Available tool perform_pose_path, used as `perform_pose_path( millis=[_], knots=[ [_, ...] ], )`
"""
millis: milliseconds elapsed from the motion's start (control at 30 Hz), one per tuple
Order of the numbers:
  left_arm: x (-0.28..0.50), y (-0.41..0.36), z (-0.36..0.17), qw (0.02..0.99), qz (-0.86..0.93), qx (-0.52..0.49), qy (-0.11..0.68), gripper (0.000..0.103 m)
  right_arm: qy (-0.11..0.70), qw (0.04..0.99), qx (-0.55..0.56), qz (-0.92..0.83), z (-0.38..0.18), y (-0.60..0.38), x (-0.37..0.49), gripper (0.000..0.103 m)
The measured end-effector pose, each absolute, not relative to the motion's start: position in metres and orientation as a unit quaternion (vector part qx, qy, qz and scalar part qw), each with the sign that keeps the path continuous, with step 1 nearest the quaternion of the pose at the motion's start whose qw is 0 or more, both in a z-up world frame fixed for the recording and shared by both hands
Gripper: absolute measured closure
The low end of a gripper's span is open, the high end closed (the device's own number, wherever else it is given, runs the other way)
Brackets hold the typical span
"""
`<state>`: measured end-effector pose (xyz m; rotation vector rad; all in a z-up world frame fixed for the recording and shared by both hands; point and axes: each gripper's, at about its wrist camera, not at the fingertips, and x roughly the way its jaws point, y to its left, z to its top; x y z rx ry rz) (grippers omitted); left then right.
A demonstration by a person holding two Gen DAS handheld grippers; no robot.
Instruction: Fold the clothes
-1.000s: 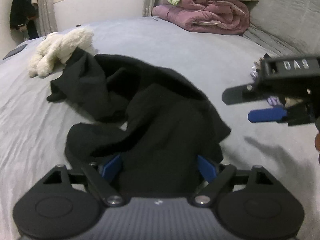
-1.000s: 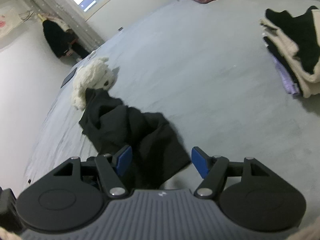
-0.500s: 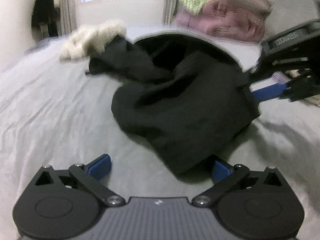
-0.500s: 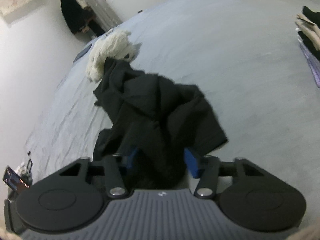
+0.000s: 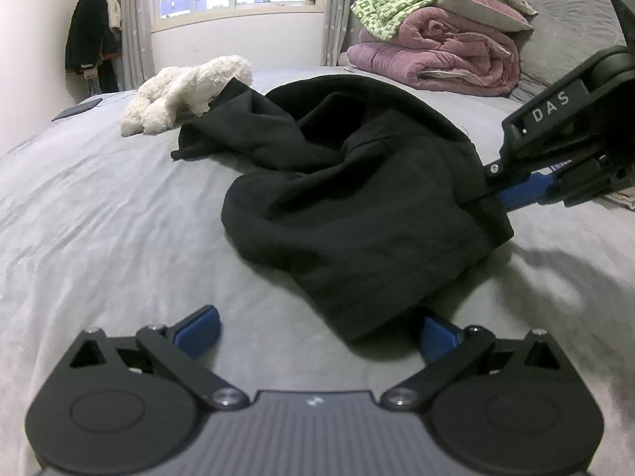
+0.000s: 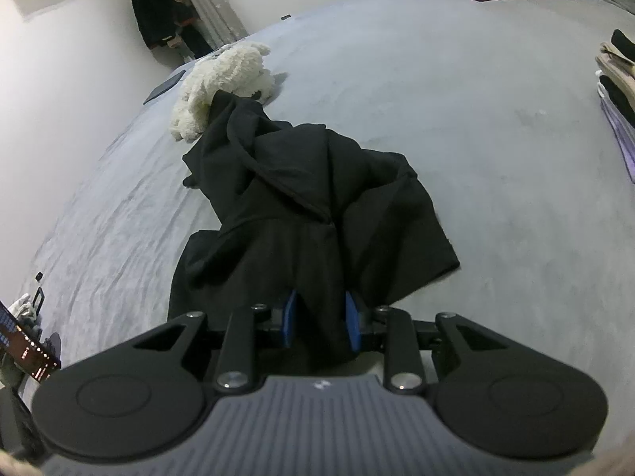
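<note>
A crumpled black garment (image 5: 357, 198) lies on the grey bed (image 5: 99, 218); it also shows in the right wrist view (image 6: 313, 206). My right gripper (image 6: 319, 319) is shut on the garment's near edge and lifts it slightly; it shows at the right of the left wrist view (image 5: 504, 194). My left gripper (image 5: 317, 327) is open, low over the bed, its blue fingers on either side of the garment's near corner.
A white plush toy (image 5: 186, 91) lies past the garment. Folded pink and green bedding (image 5: 440, 43) is stacked at the headboard. A pile of folded clothes (image 6: 617, 91) sits at the right. A dark phone (image 5: 75, 109) lies at the far left.
My right gripper closed on the garment's edge and pulled it up. My left gripper let the cloth out from between its fingers and dropped low, staying open.
</note>
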<state>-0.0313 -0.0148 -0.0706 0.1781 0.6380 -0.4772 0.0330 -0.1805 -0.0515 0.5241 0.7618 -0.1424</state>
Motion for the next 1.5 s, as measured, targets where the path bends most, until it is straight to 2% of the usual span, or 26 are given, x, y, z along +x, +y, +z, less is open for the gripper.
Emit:
perform_pose_path(
  millis=[1500],
  knots=[
    [-0.032, -0.016, -0.07, 0.918, -0.232, 0.087, 0.31, 0.0, 0.37, 0.898, 0.224, -0.084, -0.06, -0.169, 0.038, 0.07]
  ],
)
